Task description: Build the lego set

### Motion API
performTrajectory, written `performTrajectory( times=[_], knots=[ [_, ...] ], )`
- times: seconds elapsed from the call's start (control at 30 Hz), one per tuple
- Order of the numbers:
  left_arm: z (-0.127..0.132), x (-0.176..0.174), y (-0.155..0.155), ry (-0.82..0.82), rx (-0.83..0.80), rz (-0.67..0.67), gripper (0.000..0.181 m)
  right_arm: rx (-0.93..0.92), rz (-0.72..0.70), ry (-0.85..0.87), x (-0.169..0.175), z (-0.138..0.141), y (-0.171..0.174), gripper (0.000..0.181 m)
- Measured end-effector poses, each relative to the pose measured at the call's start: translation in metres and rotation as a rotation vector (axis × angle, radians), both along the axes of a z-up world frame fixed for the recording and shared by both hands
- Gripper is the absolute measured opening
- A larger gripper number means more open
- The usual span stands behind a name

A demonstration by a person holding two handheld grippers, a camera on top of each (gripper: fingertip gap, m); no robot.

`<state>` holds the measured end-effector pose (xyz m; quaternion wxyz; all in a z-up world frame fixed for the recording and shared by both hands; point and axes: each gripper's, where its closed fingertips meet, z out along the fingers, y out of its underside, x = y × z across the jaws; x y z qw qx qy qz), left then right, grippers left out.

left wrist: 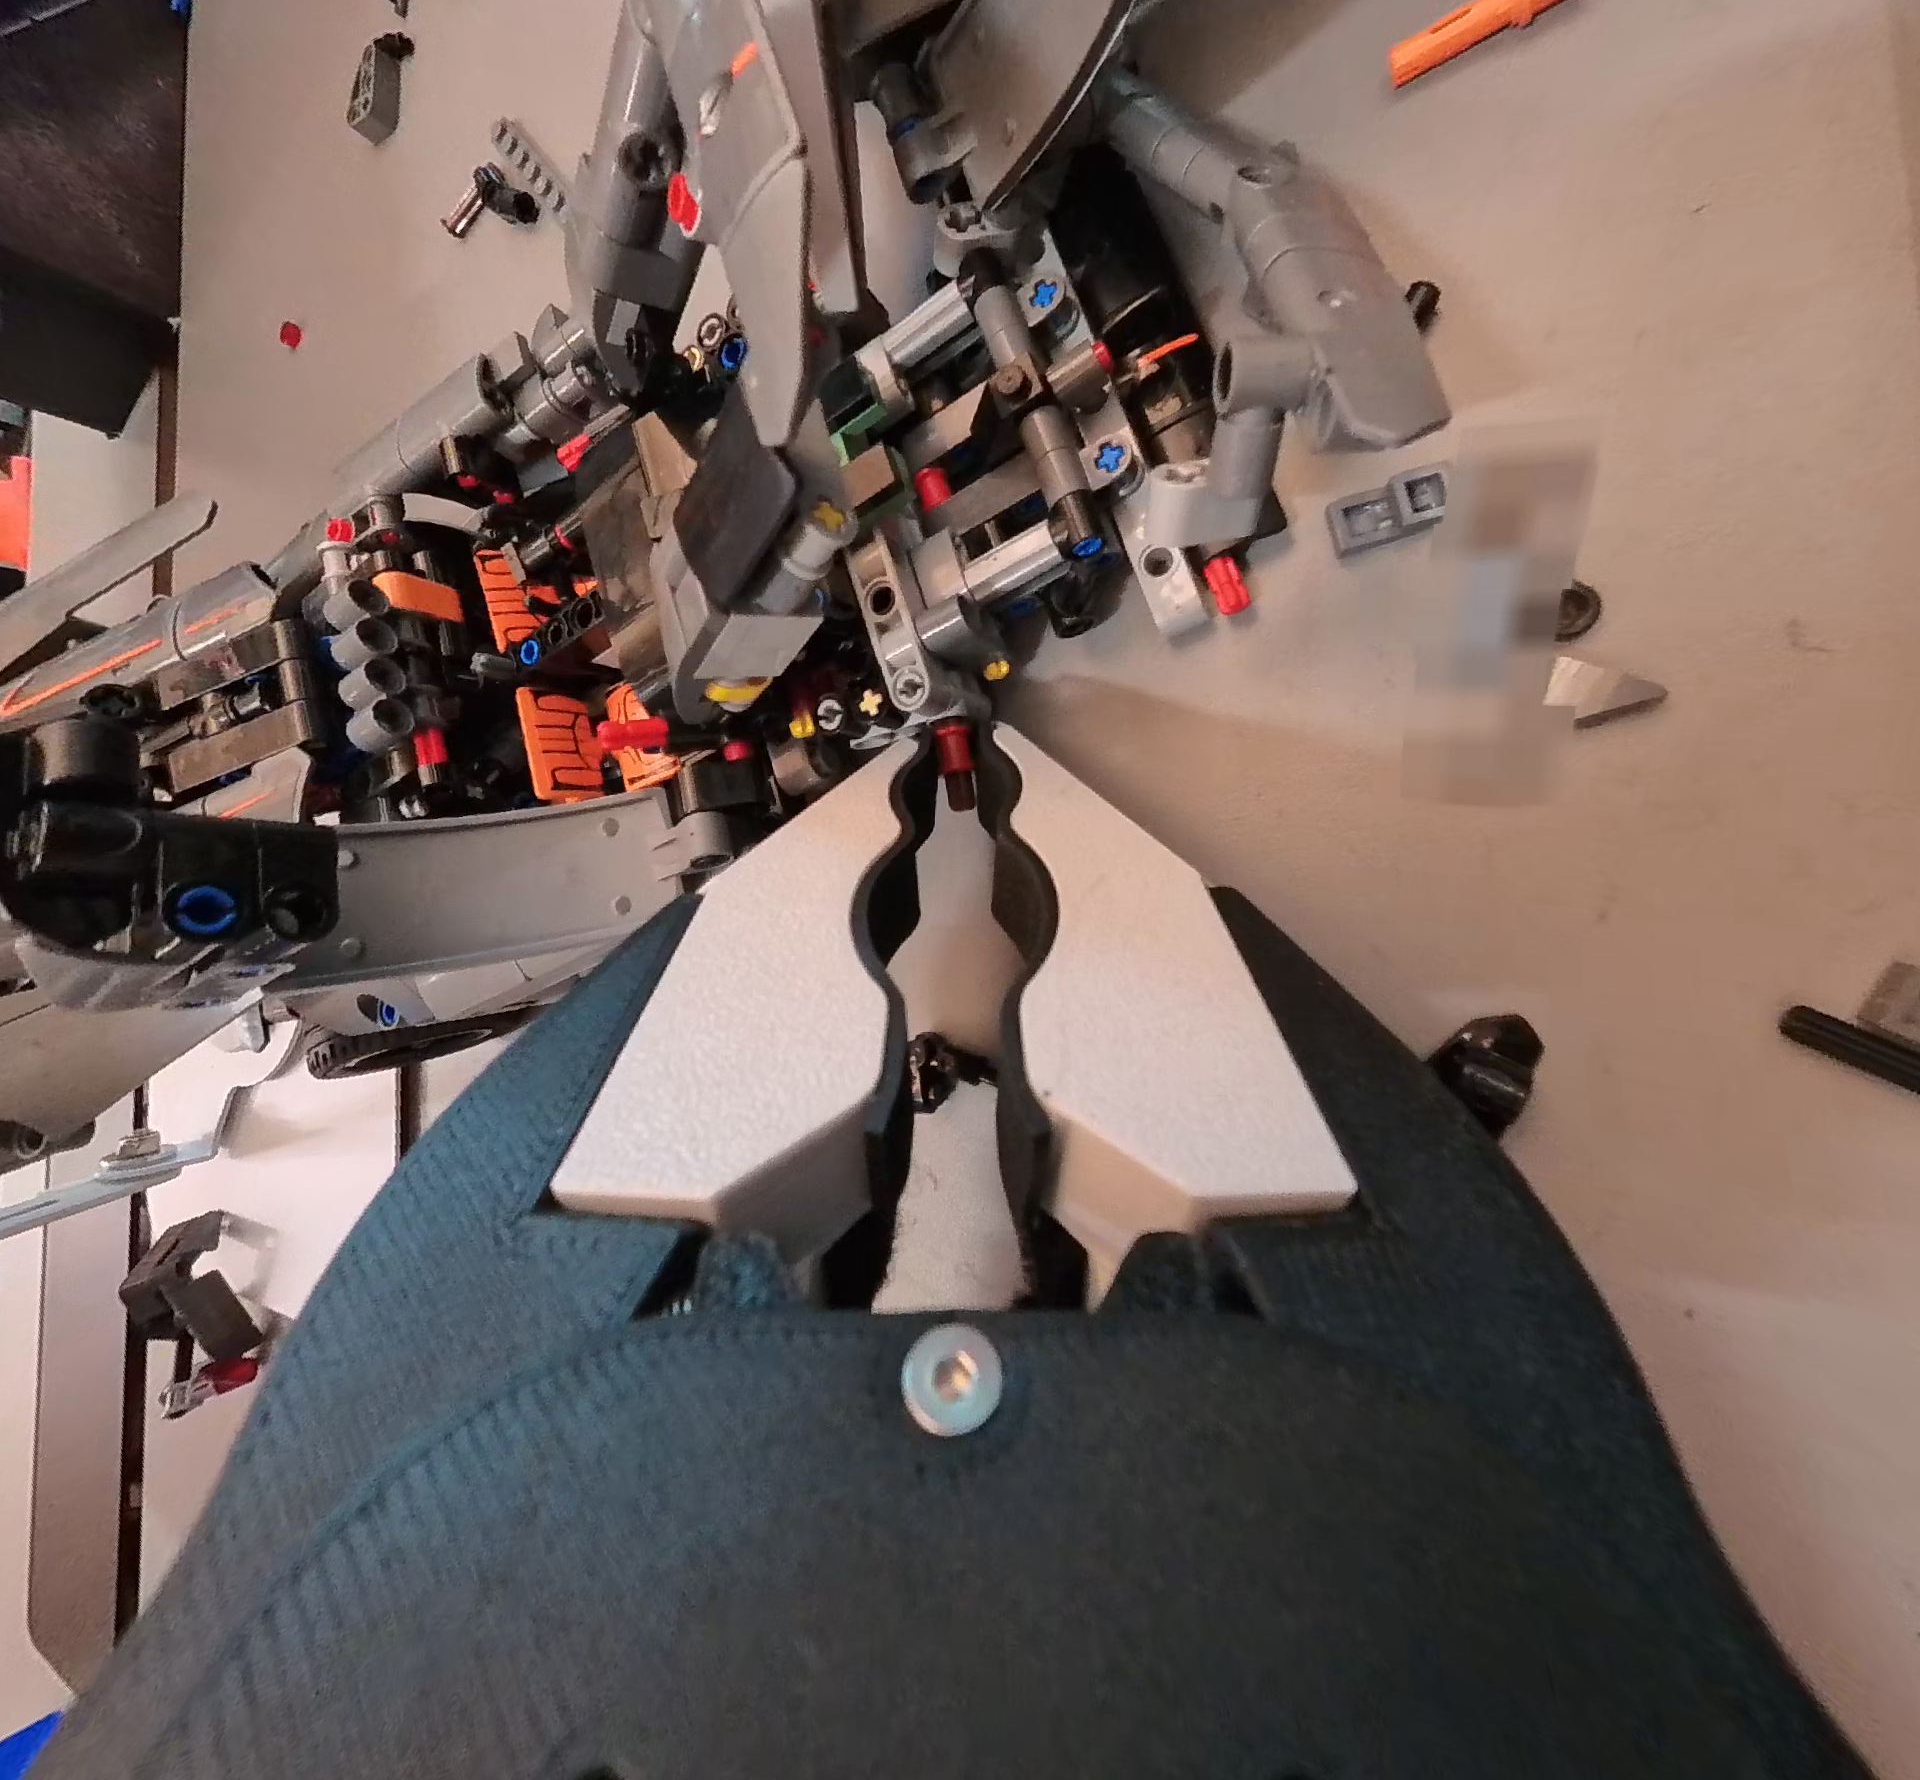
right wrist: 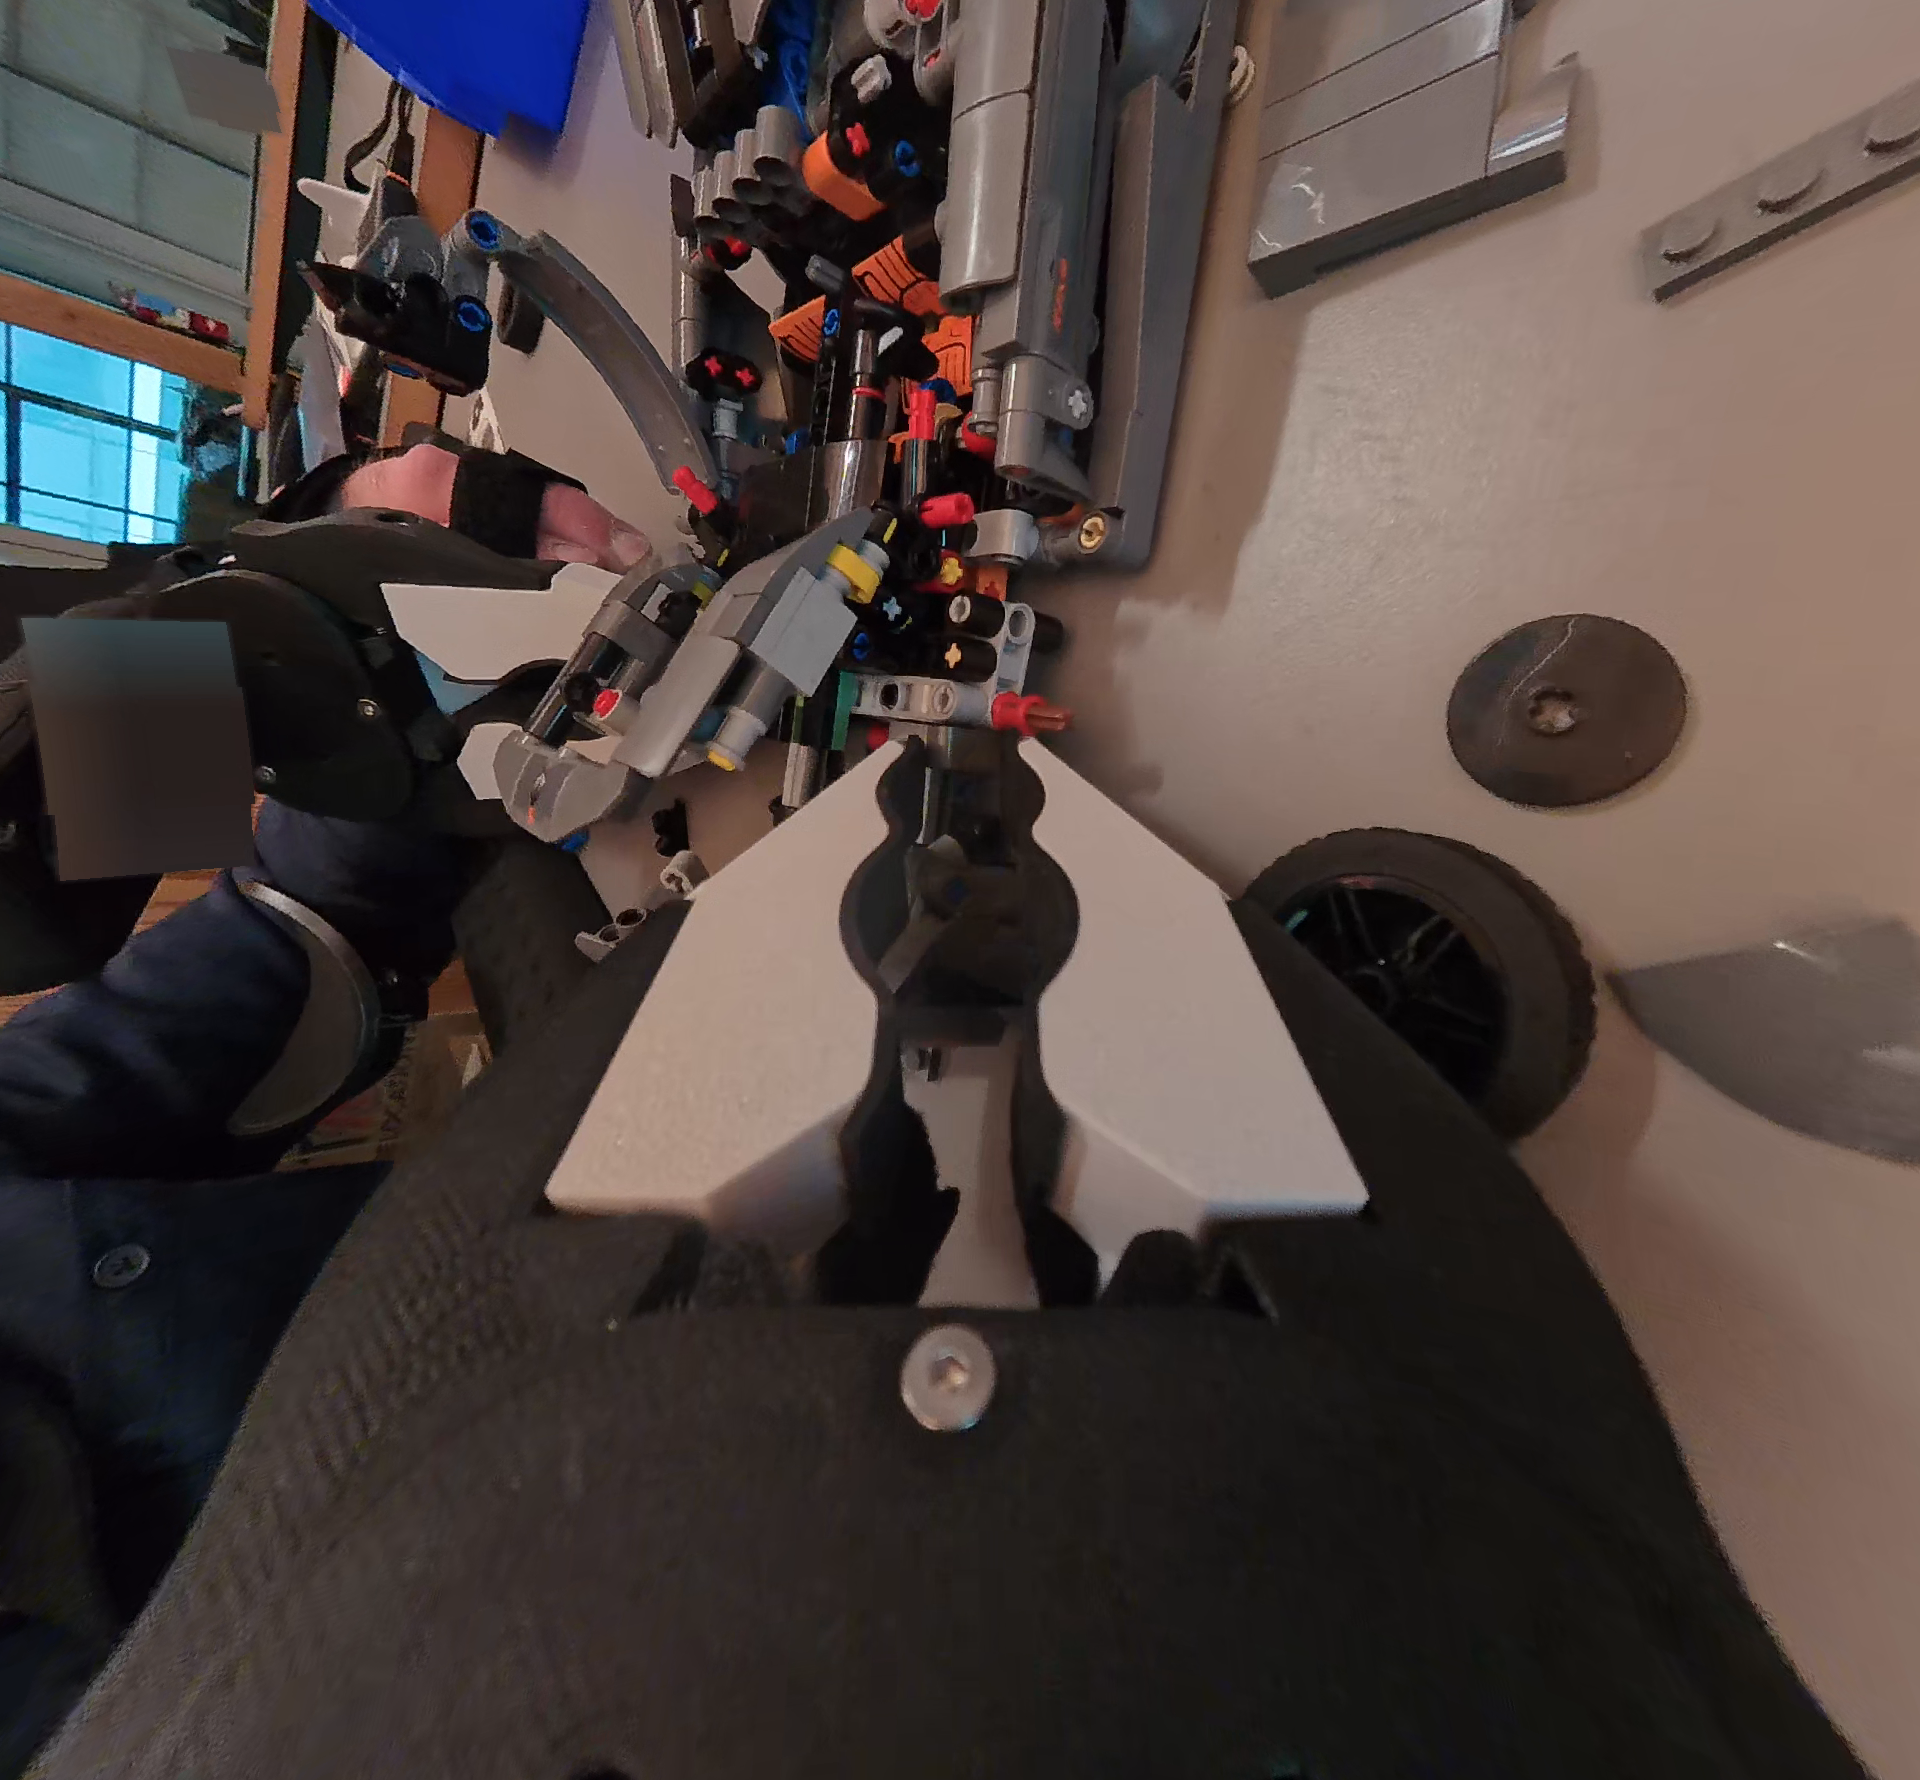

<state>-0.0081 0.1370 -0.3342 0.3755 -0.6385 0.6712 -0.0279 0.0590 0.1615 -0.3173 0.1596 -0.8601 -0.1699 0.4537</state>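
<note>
2 close wrist views facing the shared lego model (left wrist: 727, 535) from opposite ends

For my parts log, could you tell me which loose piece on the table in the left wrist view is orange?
The long orange axle pin, lying alone at upper right; the other loose pieces nearby are grey or black.

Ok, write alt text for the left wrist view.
The left gripper pinches a red pin at the edge of a grey, black and orange Lego car model on a pale table. Loose parts lie around, including an orange axle.
</note>
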Motion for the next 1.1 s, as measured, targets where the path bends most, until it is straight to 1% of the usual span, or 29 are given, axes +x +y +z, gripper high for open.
performTrajectory(
  times=[0.8,1.1],
  knots=[
    [-0.0002,-0.0003,0.0008,0.001,0.006,0.0,0.004,-0.027,0.001,0.042,0.001,0.0011,-0.0001,0.01],
    [-0.0003,0.0003,0.0005,-0.001,0.006,-0.003,0.004,-0.073,0.011,0.11,0.0001,0.0045,-0.001,0.009]
  ],
)
